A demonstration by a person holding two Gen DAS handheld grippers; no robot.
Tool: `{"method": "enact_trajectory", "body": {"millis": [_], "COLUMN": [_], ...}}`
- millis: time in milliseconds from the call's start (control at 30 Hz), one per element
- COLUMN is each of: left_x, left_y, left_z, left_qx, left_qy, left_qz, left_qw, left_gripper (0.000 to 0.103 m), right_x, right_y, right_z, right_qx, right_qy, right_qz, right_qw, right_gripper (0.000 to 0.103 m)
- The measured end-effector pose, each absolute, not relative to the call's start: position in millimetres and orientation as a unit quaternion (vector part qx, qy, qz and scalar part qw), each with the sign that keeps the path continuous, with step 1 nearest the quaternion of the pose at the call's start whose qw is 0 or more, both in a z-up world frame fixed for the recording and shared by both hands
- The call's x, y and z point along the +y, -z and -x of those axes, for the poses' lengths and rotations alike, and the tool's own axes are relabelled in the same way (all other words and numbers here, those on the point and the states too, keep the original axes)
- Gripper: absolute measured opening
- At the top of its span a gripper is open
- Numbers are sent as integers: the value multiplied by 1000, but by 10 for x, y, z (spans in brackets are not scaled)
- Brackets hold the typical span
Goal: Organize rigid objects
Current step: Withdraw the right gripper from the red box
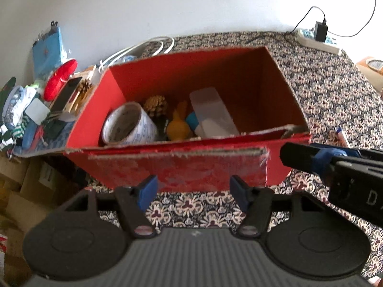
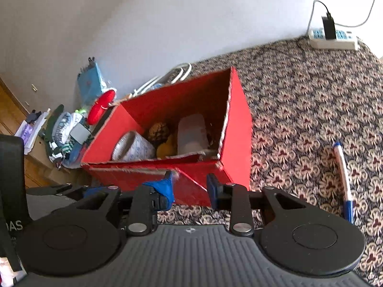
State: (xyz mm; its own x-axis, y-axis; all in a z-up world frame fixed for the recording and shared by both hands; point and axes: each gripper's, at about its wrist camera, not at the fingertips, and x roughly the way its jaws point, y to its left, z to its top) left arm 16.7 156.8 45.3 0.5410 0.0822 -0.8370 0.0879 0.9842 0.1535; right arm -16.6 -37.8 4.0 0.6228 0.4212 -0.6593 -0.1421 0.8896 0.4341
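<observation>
A red cardboard box (image 1: 167,167) (image 2: 239,131) stands open-topped on the patterned tablecloth. Inside lie a tape roll (image 1: 129,124) (image 2: 134,148), a pine cone (image 1: 155,105), a yellow toy (image 1: 178,126) and a clear plastic case (image 1: 210,110) (image 2: 191,131). My left gripper (image 1: 194,191) hovers before the box's front wall, open, with nothing between its fingers. My right gripper (image 2: 190,186) (image 1: 284,155) sits at the box's near right corner. Its fingers stand apart with the corner showing between them. Whether its pads press the cardboard is unclear.
A blue-capped white marker (image 2: 342,172) (image 1: 342,136) lies on the cloth right of the box. A power strip (image 1: 318,40) with a charger sits at the back right. Left of the box are clutter (image 1: 36,110), a red disc (image 1: 61,81), white cables (image 1: 143,47) and the table edge.
</observation>
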Motion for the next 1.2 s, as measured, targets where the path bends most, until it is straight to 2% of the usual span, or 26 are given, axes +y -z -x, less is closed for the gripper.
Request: {"method": "enact_trajectory", "body": {"millis": [633,1200], "left_x": [1429,1428], "left_y": [-45,97], "left_z": [-188,-260], "left_qx": [525,542], "left_qy": [15,14], "left_qz": [-117,-120], "left_qw": [843,832], "left_gripper": [66,67], "right_x": [-449,-470], "right_y": [220,317], "right_z": [239,166], "right_qx": [457,478], "right_qy": [-115,-107], "right_qz": [-186,-188], "right_qw": [862,851], "right_gripper": [13,13]}}
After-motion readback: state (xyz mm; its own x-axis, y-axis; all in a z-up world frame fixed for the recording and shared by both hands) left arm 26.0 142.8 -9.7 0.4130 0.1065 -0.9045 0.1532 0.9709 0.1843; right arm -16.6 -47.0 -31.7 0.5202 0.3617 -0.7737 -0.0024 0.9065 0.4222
